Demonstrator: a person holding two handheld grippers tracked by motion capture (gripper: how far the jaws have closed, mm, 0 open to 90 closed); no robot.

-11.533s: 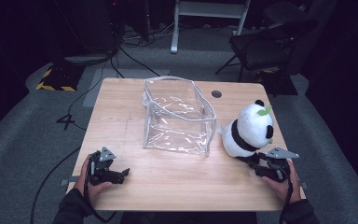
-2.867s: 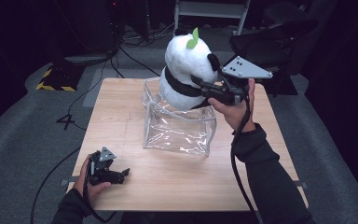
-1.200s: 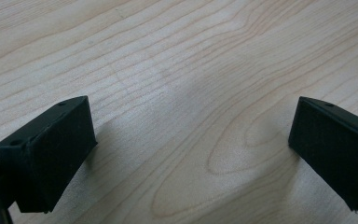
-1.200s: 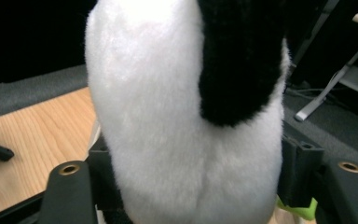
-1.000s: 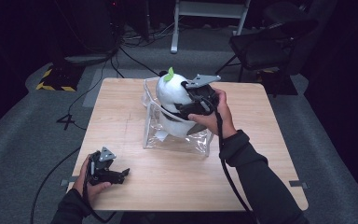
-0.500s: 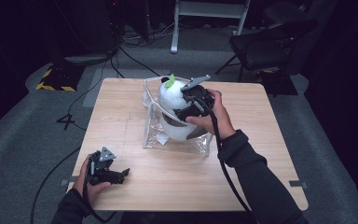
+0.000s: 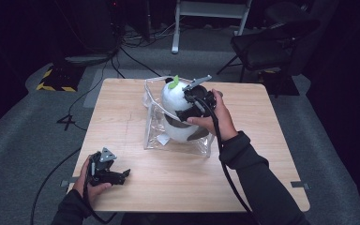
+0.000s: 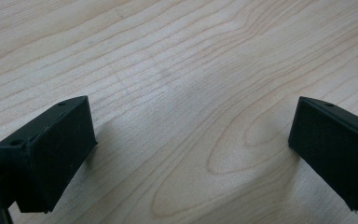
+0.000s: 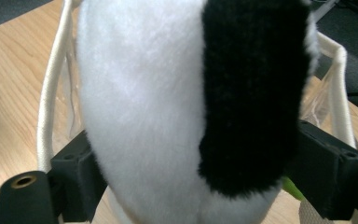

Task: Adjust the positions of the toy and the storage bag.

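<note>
Plush panda (image 7: 178, 101): fuzzy black-and-white, clamped by right gripper (image 7: 193, 99), lower half inside clear plastic bag (image 7: 155, 136). Left gripper (image 7: 107, 172): jaws apart over woodgrain table (image 7: 262, 140).

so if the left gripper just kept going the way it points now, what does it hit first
Probably the bare wooden table. The left gripper has its jaws wide apart with nothing between them, angled down at the wood. From the high view it aims right along the table's near edge, well short of the clear bag.

Dark long sleeves cover both forearms. Each black gripper, left (image 7: 107, 172) and right (image 7: 198, 99), carries a grey three-cornered plate and trails a black cable.
</note>
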